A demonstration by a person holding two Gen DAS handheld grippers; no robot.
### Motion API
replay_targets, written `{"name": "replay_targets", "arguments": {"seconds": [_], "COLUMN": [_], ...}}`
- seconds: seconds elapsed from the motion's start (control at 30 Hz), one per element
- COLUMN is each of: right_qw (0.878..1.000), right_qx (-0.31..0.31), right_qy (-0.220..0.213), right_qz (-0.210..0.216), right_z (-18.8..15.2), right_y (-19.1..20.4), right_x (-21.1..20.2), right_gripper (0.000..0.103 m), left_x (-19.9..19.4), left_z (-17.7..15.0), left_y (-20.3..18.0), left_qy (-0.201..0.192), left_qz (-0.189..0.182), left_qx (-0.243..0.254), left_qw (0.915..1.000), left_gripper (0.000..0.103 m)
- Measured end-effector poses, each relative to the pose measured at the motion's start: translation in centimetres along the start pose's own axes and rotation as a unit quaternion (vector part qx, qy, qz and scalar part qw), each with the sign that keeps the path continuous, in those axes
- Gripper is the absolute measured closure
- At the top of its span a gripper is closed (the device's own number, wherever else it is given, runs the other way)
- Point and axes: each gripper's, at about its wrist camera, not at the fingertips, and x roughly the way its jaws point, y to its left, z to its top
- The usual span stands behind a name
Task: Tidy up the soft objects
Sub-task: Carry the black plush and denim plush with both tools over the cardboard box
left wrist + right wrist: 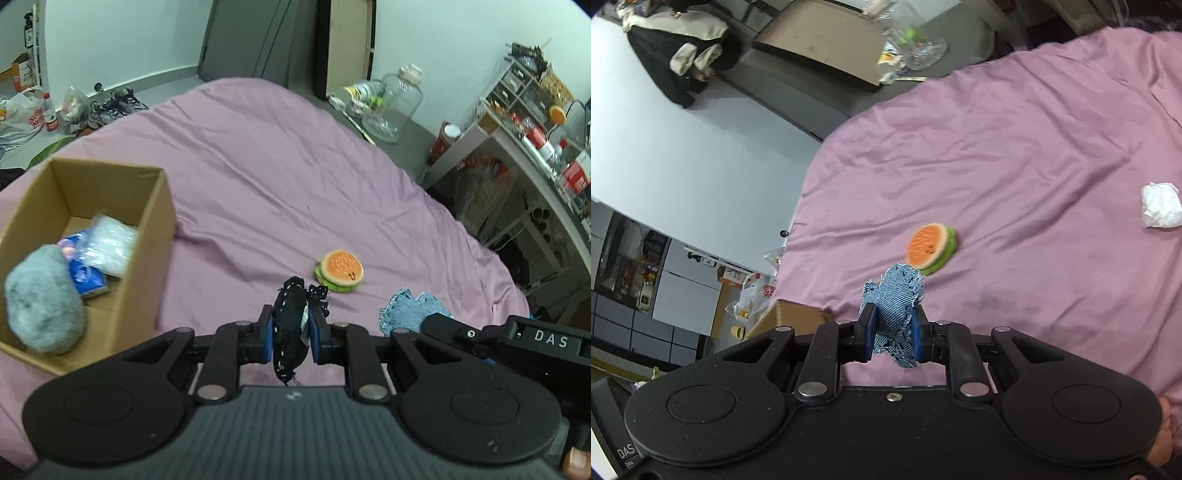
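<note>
My left gripper [291, 334] is shut on a black dotted fabric piece [291, 325] and holds it above the pink bedsheet [258, 166], right of an open cardboard box [151, 236]. The box holds a grey fluffy object [44, 299], a blue packet [86, 277] and a clear plastic bag [109, 243]. My right gripper [892, 332] is shut on a blue denim scrap [895, 306]; the scrap also shows in the left wrist view [410, 308]. A plush hamburger [340, 271] lies on the sheet, also seen in the right wrist view [931, 249]. A crumpled white tissue [1161, 209] lies far right.
A glass jar [395, 103] and clutter stand on the floor beyond the bed. A cluttered white shelf [535, 147] is at the right. Plastic bags [22, 114] and shoes lie on the floor at the far left. The box corner [790, 317] shows left of my right gripper.
</note>
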Motion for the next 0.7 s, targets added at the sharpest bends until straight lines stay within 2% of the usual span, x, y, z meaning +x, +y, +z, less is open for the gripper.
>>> {"name": "replay_targets", "arguments": {"seconds": [0.3, 0.7], "right_qw": [0.999, 0.997], "right_qx": [-0.033, -0.082], "right_qy": [-0.003, 0.005], "right_qz": [0.003, 0.003], "right_z": [-2.2, -5.0], "right_y": [4.6, 10.5], "right_x": [-0.4, 1.2], "right_gripper": [0.084, 0.084], "left_x": [-3.1, -4.8], "left_z": [0.6, 1.2], "left_y": [3.5, 9.6], "left_qy": [-0.021, -0.032], "left_qz": [-0.005, -0.002], "left_qx": [-0.021, -0.070], "left_qw": [0.9995, 0.9970], "left_gripper": [0.085, 0.085]}}
